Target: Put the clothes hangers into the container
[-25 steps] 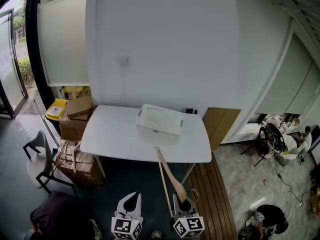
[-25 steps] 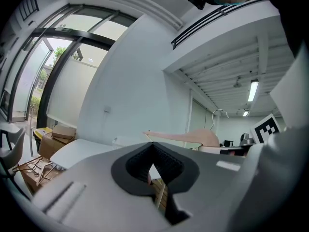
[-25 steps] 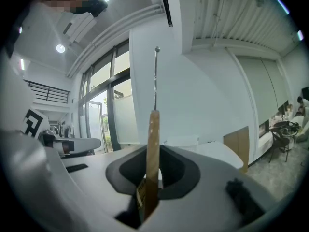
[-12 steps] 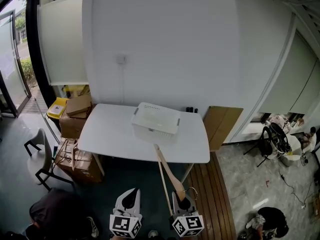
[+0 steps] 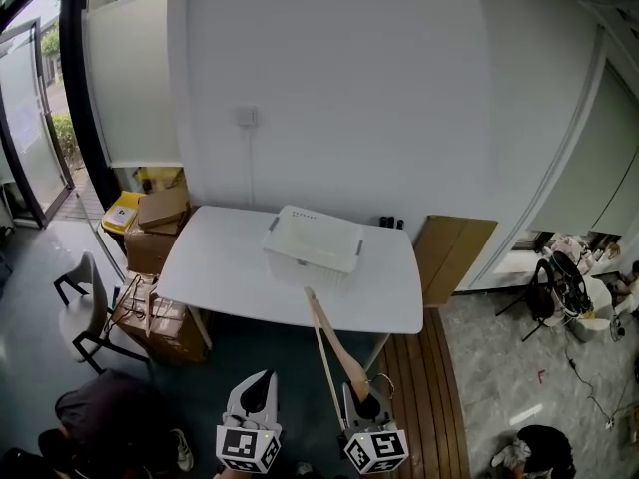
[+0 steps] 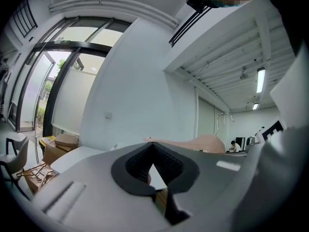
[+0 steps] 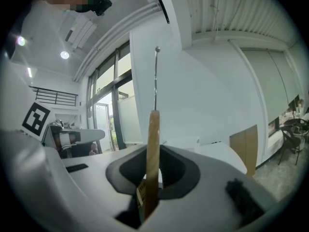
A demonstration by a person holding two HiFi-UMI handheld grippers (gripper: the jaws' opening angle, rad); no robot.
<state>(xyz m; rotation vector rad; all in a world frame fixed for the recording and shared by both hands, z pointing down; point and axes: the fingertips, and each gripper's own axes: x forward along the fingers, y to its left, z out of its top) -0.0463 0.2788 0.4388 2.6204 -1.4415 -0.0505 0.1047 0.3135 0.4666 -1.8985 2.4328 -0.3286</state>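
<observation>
A white slatted container [image 5: 316, 245] stands on the white table [image 5: 220, 267], toward its far middle. My right gripper [image 5: 365, 403] is shut on a wooden clothes hanger [image 5: 332, 342], which slants up and left until its tip reaches the table's near edge. In the right gripper view the hanger [image 7: 152, 144] stands edge-on between the jaws of that gripper [image 7: 152, 178], metal hook [image 7: 156, 76] upward. My left gripper [image 5: 256, 395] hangs beside it, below the table, jaws together and holding nothing. The left gripper view shows the hanger [image 6: 193, 143] past the left gripper [image 6: 154, 170].
Cardboard boxes [image 5: 152, 236] are stacked left of the table, and more lie under its left end [image 5: 150, 319]. A grey chair [image 5: 82, 309] stands further left. A wooden panel [image 5: 454, 255] leans on the wall at right. A person [image 5: 110, 417] crouches at bottom left.
The head view has shifted slightly. Both grippers stay low in front of the table, and the hanger remains in the right gripper's grip.
</observation>
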